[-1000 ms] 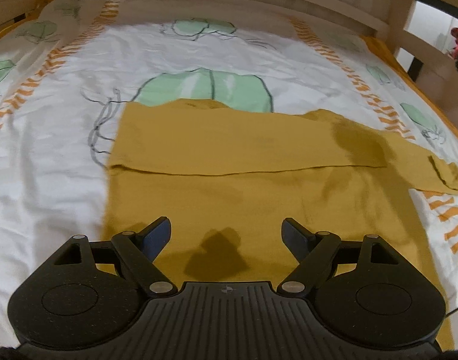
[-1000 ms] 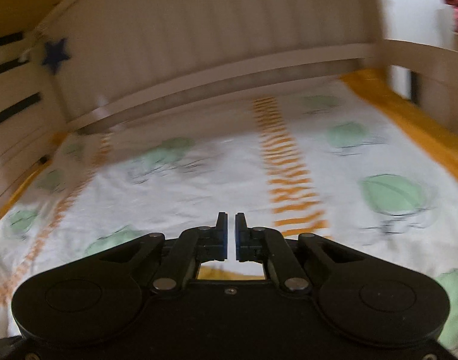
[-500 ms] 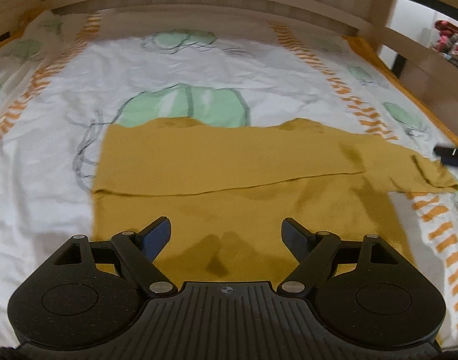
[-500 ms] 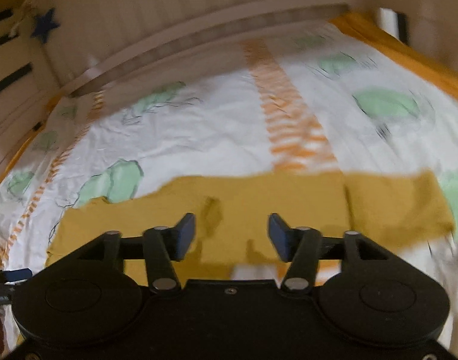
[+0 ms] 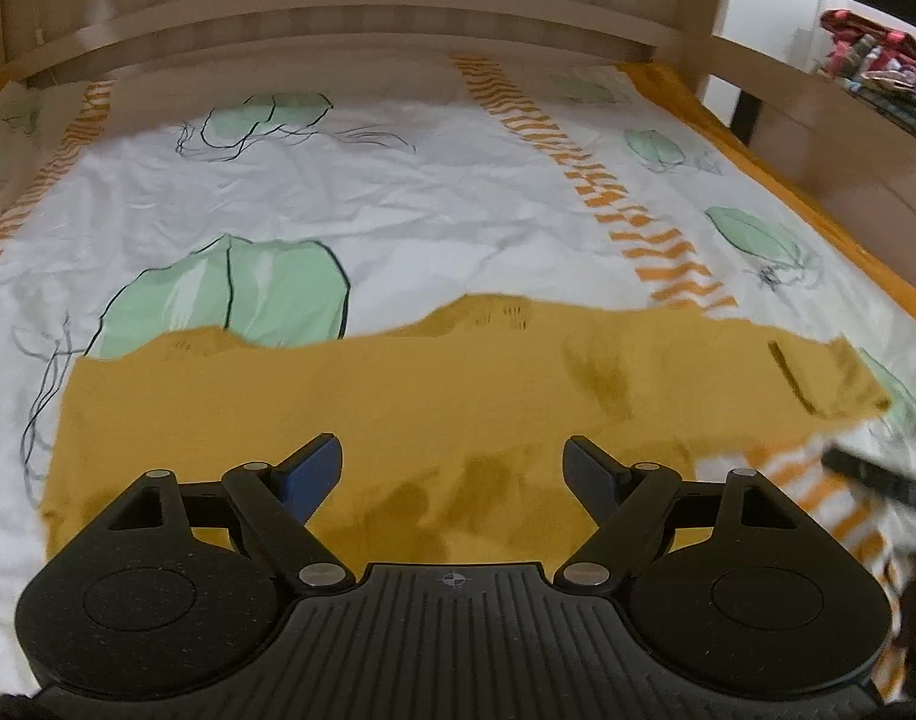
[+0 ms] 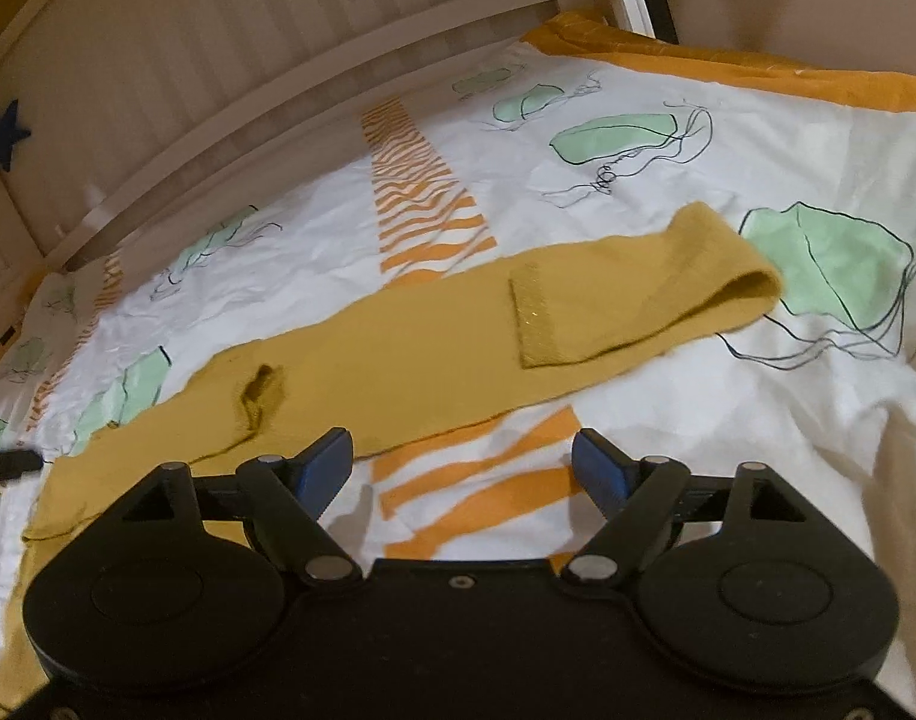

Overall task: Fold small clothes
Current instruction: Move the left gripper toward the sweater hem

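The yellow garment (image 5: 398,396) is soft matt knit cloth with a ribbed cuff (image 6: 533,315) and a few creases. It lies on the bedsheet (image 5: 434,204), thin printed cotton-like cloth, matt and finely wrinkled. Beyond the bedsheet, the bed frame (image 5: 350,6) looks like pale painted wood with a slight sheen. The left gripper (image 5: 452,468) and right gripper (image 6: 464,468) are matt black textured plastic with small shiny metal pins and blue pads (image 6: 326,468).

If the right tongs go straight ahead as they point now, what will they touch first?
Probably the white patterned bedsheet, at its orange stripes just ahead of the open right tongs. The mustard-yellow knitted garment lies slightly farther; depth is uncertain.
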A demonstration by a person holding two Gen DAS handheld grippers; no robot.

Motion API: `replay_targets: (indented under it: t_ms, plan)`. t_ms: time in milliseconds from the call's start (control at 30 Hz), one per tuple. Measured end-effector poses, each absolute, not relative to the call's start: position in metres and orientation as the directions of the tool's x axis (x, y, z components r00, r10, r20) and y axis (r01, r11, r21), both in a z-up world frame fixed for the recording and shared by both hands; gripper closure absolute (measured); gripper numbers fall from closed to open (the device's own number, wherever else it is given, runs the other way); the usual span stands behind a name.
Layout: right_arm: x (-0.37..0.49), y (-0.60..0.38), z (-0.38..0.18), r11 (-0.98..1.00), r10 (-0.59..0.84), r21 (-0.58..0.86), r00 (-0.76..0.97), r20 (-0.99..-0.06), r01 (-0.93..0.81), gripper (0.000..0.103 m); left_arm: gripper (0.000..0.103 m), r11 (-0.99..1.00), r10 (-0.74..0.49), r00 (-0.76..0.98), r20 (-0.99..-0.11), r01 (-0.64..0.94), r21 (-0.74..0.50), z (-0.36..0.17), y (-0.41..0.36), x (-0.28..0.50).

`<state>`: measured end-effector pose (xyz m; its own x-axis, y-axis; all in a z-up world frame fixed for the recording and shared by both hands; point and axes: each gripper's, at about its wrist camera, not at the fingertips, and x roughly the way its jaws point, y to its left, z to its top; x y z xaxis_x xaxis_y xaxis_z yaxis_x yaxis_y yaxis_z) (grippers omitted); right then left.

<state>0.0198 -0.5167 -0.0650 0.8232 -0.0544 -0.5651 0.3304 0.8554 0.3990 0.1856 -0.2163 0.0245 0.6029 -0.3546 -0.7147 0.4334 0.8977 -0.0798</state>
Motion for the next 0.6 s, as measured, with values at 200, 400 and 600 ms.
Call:
replay_targets:
  t_ms: [200, 400, 600]
  plan:
    - [0.019, -0.511, -0.066, 0.875, -0.050, 0.378, 0.834, -0.549, 0.301, 0.021, 0.023, 0.919, -0.287, 0.633, -0.719, 0.395, -0.019, 0.008, -0.250, 0.224]
    - [0.016, -0.501, -0.059, 0.891, -0.018, 0.381, 0.859, -0.512, 0.247, 0.020, 0.028, 0.931, -0.225, 0.647, -0.728, 0.364, 0.036, -0.014, -0.279, 0.255]
    - [0.016, -0.495, -0.060, 0.885, 0.028, 0.413, 0.859, -0.511, 0.217, 0.020, 0.028, 0.904, -0.210, 0.623, -0.754, 0.417, 0.092, -0.036, -0.315, 0.260]
